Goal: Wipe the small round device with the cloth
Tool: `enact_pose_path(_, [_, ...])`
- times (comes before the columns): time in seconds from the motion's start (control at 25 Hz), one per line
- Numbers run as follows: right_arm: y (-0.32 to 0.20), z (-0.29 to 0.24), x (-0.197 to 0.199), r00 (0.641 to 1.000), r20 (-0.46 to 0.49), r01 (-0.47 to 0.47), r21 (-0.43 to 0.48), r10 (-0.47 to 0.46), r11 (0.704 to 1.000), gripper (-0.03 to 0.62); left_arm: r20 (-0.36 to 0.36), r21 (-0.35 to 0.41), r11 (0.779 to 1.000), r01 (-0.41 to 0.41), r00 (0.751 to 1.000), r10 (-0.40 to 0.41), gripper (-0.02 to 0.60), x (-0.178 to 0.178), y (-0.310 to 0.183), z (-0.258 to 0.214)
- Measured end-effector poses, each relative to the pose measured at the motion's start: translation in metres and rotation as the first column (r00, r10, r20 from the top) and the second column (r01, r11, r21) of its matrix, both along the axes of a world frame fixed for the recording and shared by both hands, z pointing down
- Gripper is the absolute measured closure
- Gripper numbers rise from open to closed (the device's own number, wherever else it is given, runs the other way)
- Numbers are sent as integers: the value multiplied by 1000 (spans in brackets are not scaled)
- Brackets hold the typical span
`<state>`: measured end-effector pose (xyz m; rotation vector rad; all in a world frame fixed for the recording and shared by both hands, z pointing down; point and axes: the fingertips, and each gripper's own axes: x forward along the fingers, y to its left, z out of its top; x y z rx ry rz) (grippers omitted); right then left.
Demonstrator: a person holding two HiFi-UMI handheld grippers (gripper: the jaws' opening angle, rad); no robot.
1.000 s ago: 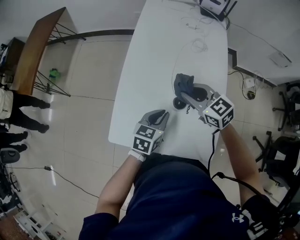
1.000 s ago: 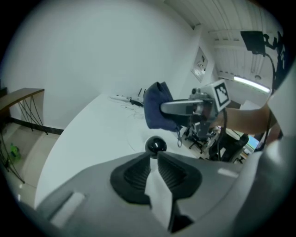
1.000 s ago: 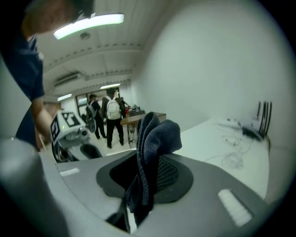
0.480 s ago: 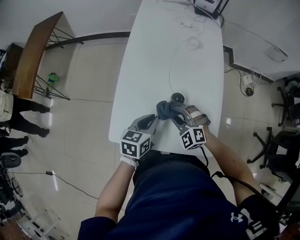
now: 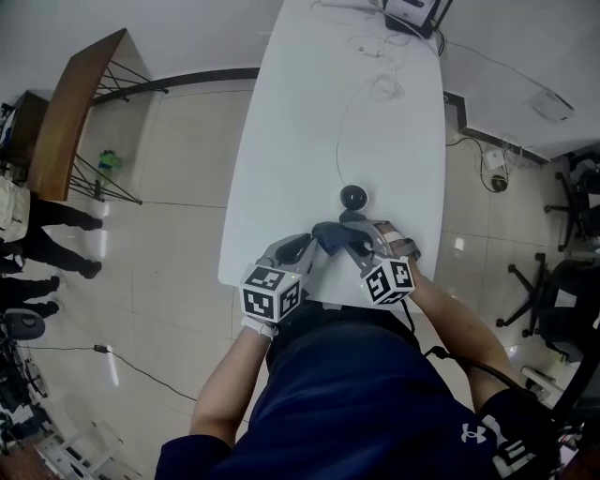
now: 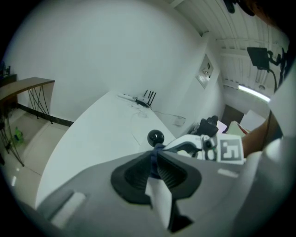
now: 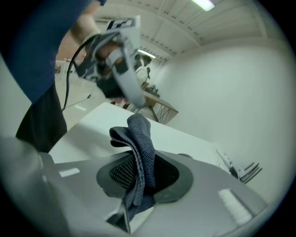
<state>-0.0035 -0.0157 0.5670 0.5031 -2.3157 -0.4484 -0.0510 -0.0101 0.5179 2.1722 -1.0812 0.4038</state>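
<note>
The dark blue-grey cloth [image 7: 141, 148] is a coarse, matt knit. The small round black device [image 5: 353, 197] looks glossy and hard. The long white table [image 5: 309, 141] is smooth; the beige floor tiles [image 5: 178, 244] shine.

Count: 2 claws, i.e. left claw [image 5: 307, 246] + right claw [image 5: 349, 242]. 1 cloth [image 5: 330, 232]. 1 small round device [image 5: 353, 197]. 1 white bench [image 5: 309, 141]. 1 wooden side table [image 5: 70, 103] off to the side. 1 box with antennas [image 5: 410, 11] at bench's far end.

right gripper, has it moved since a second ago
Yes: right gripper with its grey cloth went from over the small round black device back toward the person.
</note>
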Motion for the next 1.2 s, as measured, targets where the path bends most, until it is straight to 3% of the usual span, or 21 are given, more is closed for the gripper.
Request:
enact_pose_path(0.08, [-8,-40,14,991,107,-78,-2,78,997,505,-8,3,1000,8,1000,-8,541,-1,-3,-1])
enact_pose_path(0.16, [-25,-76,33,955,232,-179,-46,185,983,505,-14,6,1000,20,1000,-20,545,-2,-8,-2])
enact_pose_path(0.28, [-60,-95,69,834,371,-341,-233,407,911,505,-30,4,1000,31,999,-31,545,1,-13,-5])
enact_pose_path(0.36, [-79,-86,89,797,337,-427,-272,501,863,505,-30,5,1000,24,999,-24,545,5,-14,-6])
enact_pose_path(0.44, [-87,-81,93,823,262,-466,-197,504,863,505,-23,3,1000,11,1000,-11,545,7,-13,-6])
enact_pose_path(0.52, [-85,-81,83,879,181,-438,-61,441,897,505,-13,-8,1000,6,1000,-6,545,7,-11,-2])
enact_pose_path(0.64, [-67,-72,59,952,53,-305,136,301,942,505,-4,-26,1000,8,1000,-9,545,6,-7,4])
enact_pose_path(0.72, [-51,-55,45,977,-61,-184,234,203,955,505,-2,-33,999,6,1000,-6,545,8,-5,5])
enact_pose_path(0.8, [-37,-34,40,973,-182,-82,298,141,951,505,-3,-36,999,4,1000,-4,545,10,-4,5])
enact_pose_path(0.88, [-31,-15,41,960,-248,-45,321,130,946,505,-5,-39,999,3,1000,-3,545,10,-4,5])
enact_pose_path(1.2, [-19,16,40,948,-288,-54,277,137,959,505,-16,-48,999,0,1000,0,545,14,3,6])
